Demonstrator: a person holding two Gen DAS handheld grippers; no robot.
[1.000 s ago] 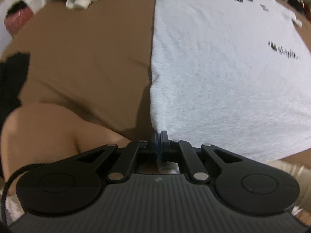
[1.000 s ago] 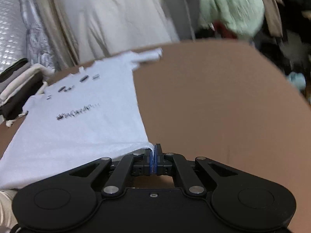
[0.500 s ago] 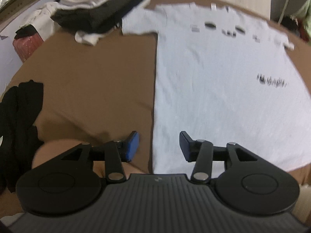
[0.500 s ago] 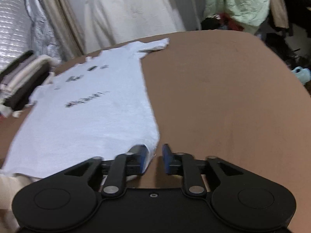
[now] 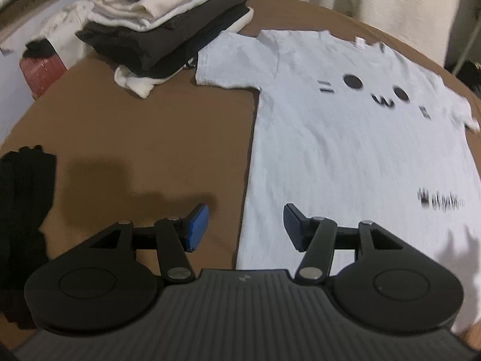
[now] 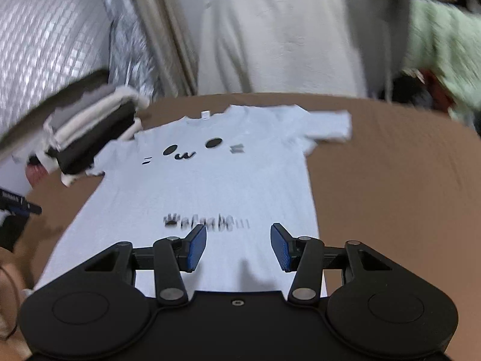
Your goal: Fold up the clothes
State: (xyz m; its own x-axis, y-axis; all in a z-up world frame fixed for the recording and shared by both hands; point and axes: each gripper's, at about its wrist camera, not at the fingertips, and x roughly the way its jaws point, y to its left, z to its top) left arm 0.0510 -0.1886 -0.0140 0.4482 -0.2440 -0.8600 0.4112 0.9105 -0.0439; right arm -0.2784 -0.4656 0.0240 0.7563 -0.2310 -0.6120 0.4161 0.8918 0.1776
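1. Both my grippers are spread wide and hold nothing. My left gripper (image 5: 245, 228) hangs over the near left edge of the white T-shirt (image 5: 345, 150); my right gripper (image 6: 239, 246) hangs over its lower middle, just short of the printed line of text.

2. The T-shirt lies flat and face up on the brown table (image 5: 150, 126), collar toward 12 o'clock, hem toward 6 o'clock, sleeves spread out to 9 and 3 o'clock. No fold is made yet, as I judge it.

3. What could go wrong:
   - My left jaws straddle the side seam, one pad over bare table. If I close here I may pinch only one layer, and the fold would drag crooked.
   - The left sleeve tip lies just beside the stack of folded clothes (image 5: 168, 27) at 11 o'clock. A sideways sweep could snag that pile and topple it.
   - Both views are blurred by motion, so I could misjudge where the hem is.

4. What each view adds:
   - The left wrist view alone shows the dark garment (image 5: 24, 204) at 9 o'clock on the table edge.
   - The right wrist view alone shows the right sleeve whole, the bare table past it at 3 o'clock, and the hanging clothes (image 6: 279, 39) behind the table at 12 o'clock.
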